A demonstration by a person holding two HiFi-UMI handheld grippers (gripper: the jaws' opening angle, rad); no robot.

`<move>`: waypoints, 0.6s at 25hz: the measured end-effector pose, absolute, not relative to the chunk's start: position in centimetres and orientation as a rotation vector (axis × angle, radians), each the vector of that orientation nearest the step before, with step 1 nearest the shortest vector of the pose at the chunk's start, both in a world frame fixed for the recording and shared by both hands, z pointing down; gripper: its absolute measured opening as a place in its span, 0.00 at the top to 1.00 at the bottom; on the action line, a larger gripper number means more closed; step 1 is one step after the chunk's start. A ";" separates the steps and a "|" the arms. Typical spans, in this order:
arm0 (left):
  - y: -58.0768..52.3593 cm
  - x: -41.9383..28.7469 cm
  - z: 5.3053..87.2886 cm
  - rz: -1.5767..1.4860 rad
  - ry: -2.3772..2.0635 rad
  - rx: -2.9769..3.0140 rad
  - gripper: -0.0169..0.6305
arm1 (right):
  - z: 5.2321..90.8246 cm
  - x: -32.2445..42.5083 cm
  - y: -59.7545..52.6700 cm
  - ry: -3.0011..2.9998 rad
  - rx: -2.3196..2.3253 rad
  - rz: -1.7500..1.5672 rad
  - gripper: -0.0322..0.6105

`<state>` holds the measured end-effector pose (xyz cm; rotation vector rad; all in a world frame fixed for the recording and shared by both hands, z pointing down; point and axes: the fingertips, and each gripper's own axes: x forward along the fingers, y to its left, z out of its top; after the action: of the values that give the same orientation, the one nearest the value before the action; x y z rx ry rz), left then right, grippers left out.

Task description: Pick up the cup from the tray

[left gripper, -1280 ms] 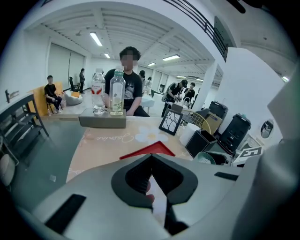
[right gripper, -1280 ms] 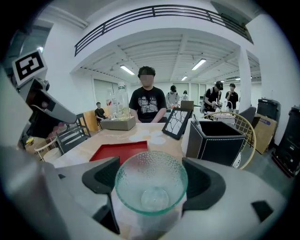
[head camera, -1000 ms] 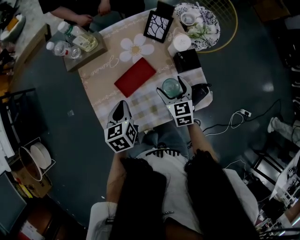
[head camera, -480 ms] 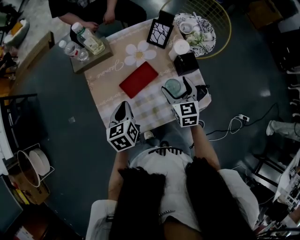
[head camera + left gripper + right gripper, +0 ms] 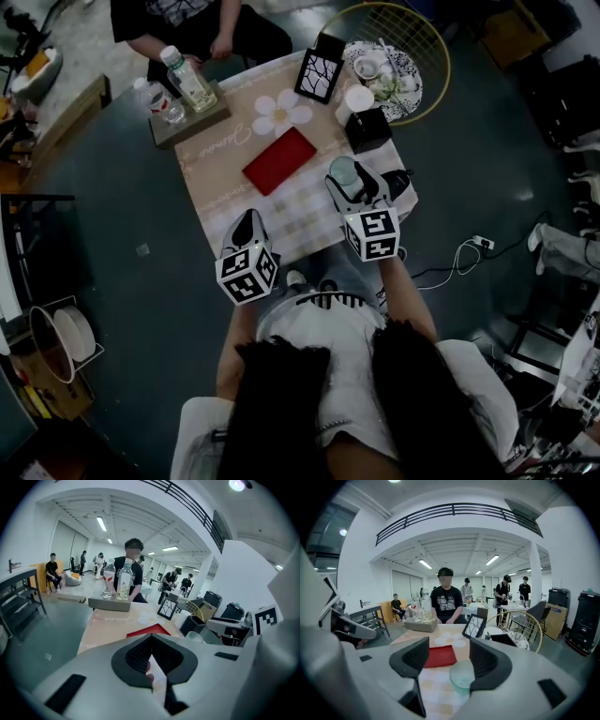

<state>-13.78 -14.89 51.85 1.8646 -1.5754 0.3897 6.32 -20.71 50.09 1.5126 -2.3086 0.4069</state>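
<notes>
A pale green glass cup [image 5: 343, 172] stands upright on the checked tablecloth near the table's right front edge, off the red tray [image 5: 278, 160]. My right gripper [image 5: 347, 177] straddles it. In the right gripper view the cup [image 5: 464, 676] lies between the jaws, close against the right pad [image 5: 486, 657], with a gap to the left pad [image 5: 414, 655]; the jaws are closing. My left gripper [image 5: 246, 221] hovers over the table's front left edge, its pads [image 5: 140, 654] together and empty. The left gripper view shows the red tray [image 5: 149, 630] ahead.
Behind the cup stand a black box [image 5: 367, 129], a white cylinder [image 5: 357, 98] and a black patterned frame [image 5: 318, 75]. A wooden block with bottles [image 5: 187, 103] sits far left before a seated person [image 5: 446, 603]. A gold wire table [image 5: 412, 42] stands beyond.
The right gripper's jaws have narrowed around the cup. The head view has drawn back, so the table sits smaller and farther. The left gripper has kept its place.
</notes>
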 end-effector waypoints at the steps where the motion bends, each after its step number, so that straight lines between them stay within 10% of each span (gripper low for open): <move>1: -14.7 -13.9 51.7 0.386 -1.576 1.870 0.96 | 49.7 6.3 -20.4 -2.310 1.536 0.416 0.53; 11: -12.2 -14.3 50.4 0.380 -1.566 1.929 0.96 | 47.6 5.2 -16.8 -2.315 1.671 0.552 0.93; 15: -10.7 -14.1 50.4 0.372 -1.549 1.935 0.96 | 48.3 4.5 -14.9 -2.271 1.604 0.486 0.94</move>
<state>-14.07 -10.71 50.36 1.9353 -1.5492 0.3720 4.53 -14.89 48.35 1.6040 -2.2707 0.4855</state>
